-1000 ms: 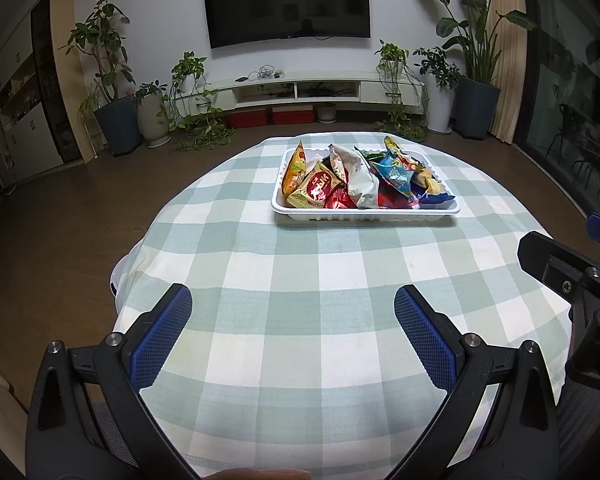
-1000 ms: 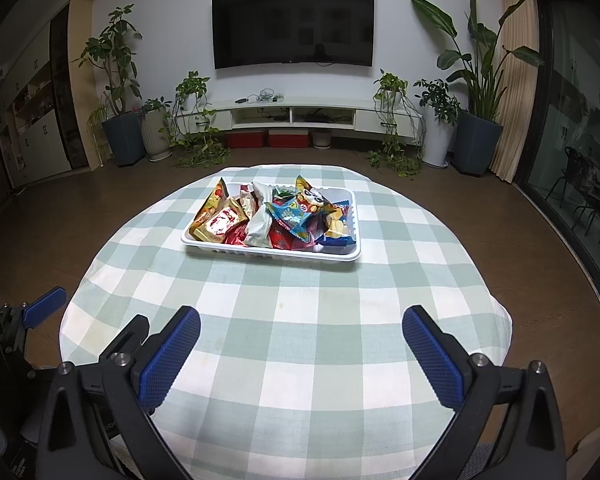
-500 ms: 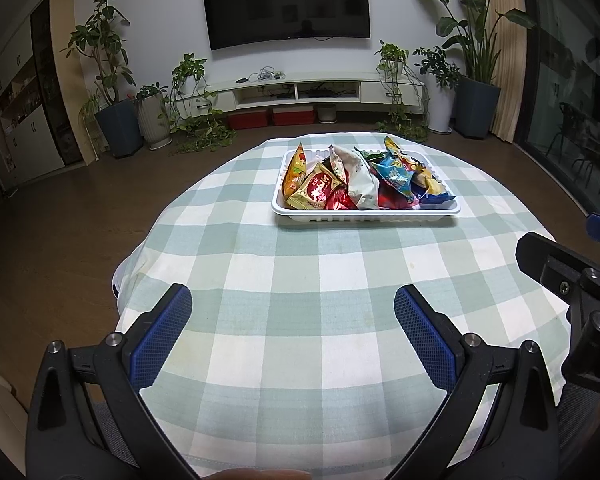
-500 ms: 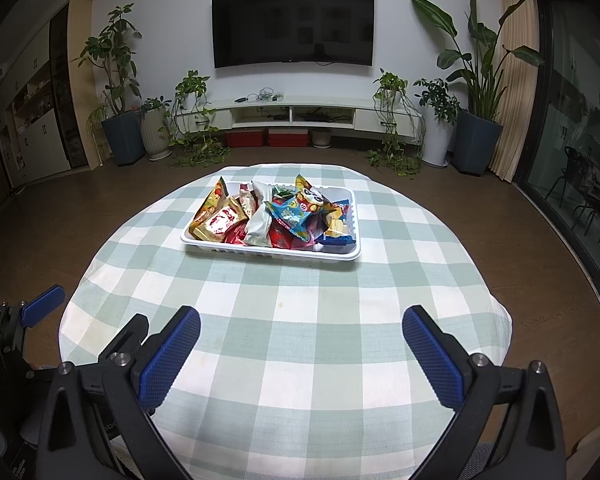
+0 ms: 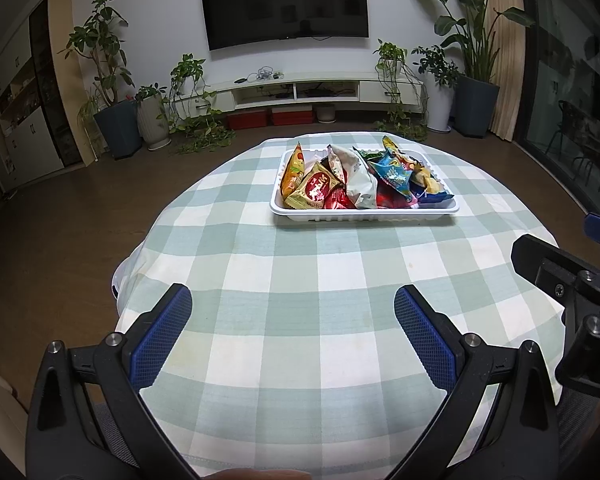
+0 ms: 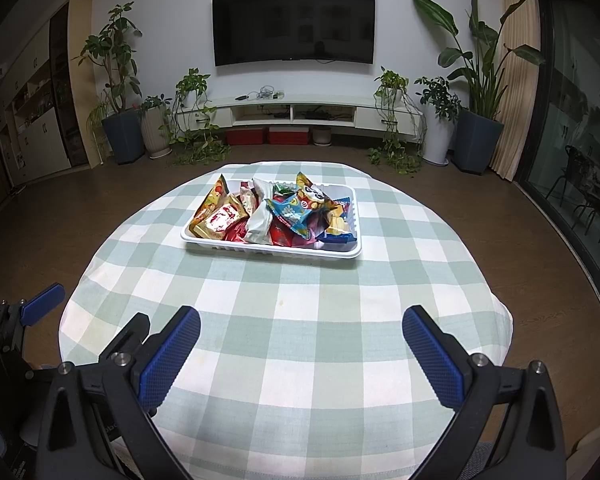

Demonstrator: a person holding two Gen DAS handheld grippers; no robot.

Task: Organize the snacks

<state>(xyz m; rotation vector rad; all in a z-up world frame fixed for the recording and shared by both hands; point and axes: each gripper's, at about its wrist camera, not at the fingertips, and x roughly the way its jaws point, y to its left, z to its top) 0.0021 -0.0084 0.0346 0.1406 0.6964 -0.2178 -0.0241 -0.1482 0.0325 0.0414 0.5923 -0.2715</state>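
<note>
Two grippers, both hovering over the near edge of the round table (image 5: 260, 264), well short of the white tray (image 5: 364, 216). Left gripper (image 5: 292, 328) at that tray's near left, jaws spread wide, nothing between the blue pads (image 5: 162, 336). Right gripper (image 6: 300, 348) at its near right, jaws likewise spread wide and empty. Between grippers and tray, only bare green-and-white checked cloth (image 6: 284, 320). Tray set toward the far side of the table, heaped with snack packets (image 6: 272, 216): yellow and gold ones at its left end, a white one mid-tray, blue ones at its right. Left of the tray, cloth edge falling away to brown floor (image 5: 60, 220); right of it, more cloth, then floor again.
</note>
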